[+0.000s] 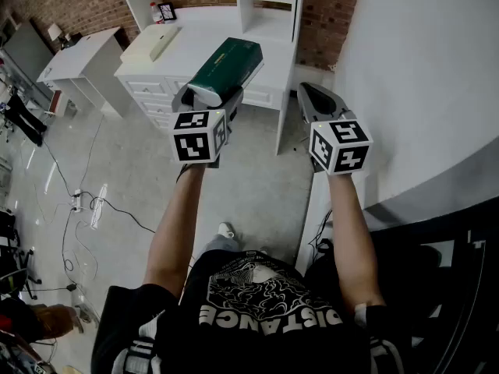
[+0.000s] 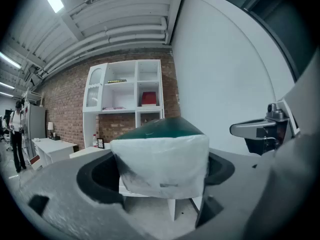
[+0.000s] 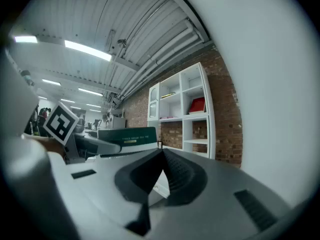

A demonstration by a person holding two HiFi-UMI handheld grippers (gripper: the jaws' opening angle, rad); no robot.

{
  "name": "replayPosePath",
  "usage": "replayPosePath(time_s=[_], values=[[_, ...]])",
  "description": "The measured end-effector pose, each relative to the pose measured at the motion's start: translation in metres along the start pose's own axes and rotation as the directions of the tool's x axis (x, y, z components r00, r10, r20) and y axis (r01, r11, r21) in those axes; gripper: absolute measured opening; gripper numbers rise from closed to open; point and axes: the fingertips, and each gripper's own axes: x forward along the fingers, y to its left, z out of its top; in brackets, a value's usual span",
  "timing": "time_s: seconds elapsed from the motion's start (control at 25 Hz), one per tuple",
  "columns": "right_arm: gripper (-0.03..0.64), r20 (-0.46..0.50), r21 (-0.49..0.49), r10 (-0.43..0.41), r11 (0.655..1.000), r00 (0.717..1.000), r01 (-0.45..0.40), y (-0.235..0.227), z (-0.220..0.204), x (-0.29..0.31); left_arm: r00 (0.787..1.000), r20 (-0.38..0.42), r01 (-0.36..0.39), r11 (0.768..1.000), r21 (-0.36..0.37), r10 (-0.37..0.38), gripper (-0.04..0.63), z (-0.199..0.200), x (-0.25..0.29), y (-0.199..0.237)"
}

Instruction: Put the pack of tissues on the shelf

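Note:
The pack of tissues (image 1: pixel 226 70) is a long dark green block with a white end, and my left gripper (image 1: pixel 207 100) is shut on it, holding it in the air above the floor. Seen along the left jaws, the pack's white end (image 2: pixel 162 165) fills the gap between them. A white shelf unit (image 2: pixel 125 96) with open compartments stands ahead against a brick wall. My right gripper (image 1: pixel 313 100) hovers beside the left one, shut with nothing in it; its tips meet (image 3: pixel 160 153). From the right gripper view the pack (image 3: pixel 127 136) shows at the left.
A white dresser (image 1: pixel 209 61) stands under the shelf unit (image 1: pixel 269 2), with a flat cream box (image 1: pixel 150 42) and a small picture frame (image 1: pixel 166 12) on top. A red item (image 2: pixel 149 98) sits in a shelf compartment. A large white curved wall (image 1: pixel 421 76) rises at the right. Cables (image 1: pixel 86 201) lie on the floor at left.

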Motion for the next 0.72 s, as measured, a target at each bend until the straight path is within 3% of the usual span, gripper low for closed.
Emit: replayPosePath(time_s=[0.36, 0.72], values=[[0.003, -0.021, -0.001, -0.015, 1.000, 1.000, 0.015, -0.007, -0.010, 0.023, 1.000, 0.003, 0.013, 1.000, -0.009, -0.013, 0.453, -0.001, 0.027, 0.014], [0.003, -0.044, -0.016, -0.053, 0.999, 0.998, 0.052, -0.032, -0.014, 0.084, 0.998, 0.009, 0.056, 0.998, -0.019, -0.056, 0.453, 0.001, 0.095, 0.046]])
